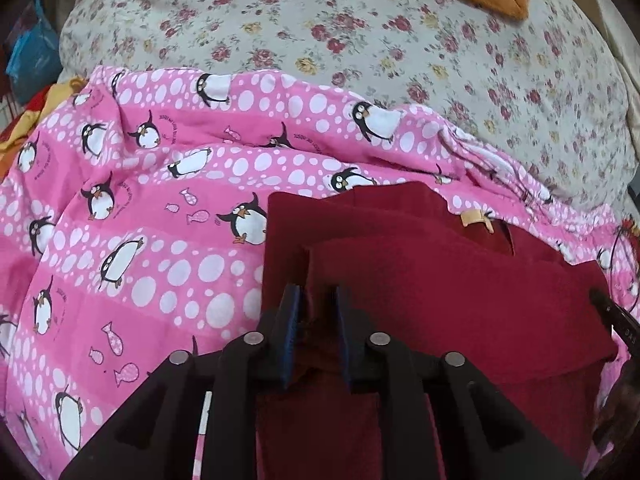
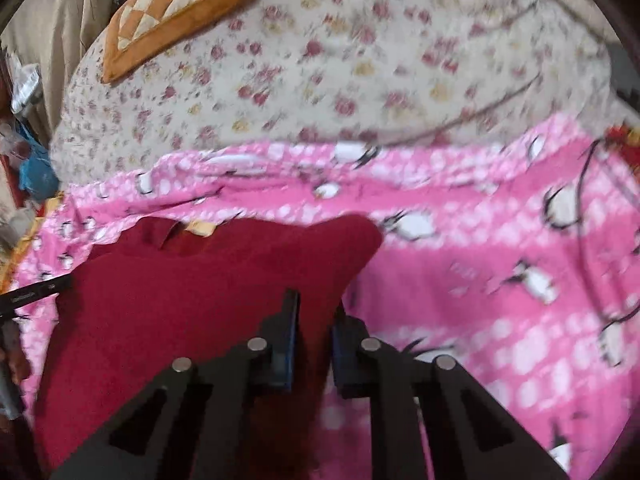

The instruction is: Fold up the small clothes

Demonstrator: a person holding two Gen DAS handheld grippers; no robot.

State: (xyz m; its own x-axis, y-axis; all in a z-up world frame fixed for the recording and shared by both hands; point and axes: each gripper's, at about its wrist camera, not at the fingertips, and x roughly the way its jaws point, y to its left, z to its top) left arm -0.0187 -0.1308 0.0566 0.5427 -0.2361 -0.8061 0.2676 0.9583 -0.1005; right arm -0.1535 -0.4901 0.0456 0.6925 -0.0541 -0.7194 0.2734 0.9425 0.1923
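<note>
A dark red garment [image 1: 440, 288] lies folded over on a pink penguin-print sheet [image 1: 160, 240], with a small yellow label [image 1: 476, 218] at its far edge. My left gripper [image 1: 316, 292] is shut on the garment's left near edge, with red cloth pinched between its blue pads. In the blurred right wrist view the same garment [image 2: 180, 280] lies to the left, and my right gripper [image 2: 316, 300] is shut on its right near edge. The tip of the other gripper [image 2: 36, 292] shows at the garment's far left side.
The pink sheet [image 2: 480, 260] is spread over a bed with floral bedding [image 1: 360, 40] behind it. An orange checked cushion [image 2: 172, 4] lies at the back. Blue bags and clutter [image 2: 36, 172] sit beside the bed on the left.
</note>
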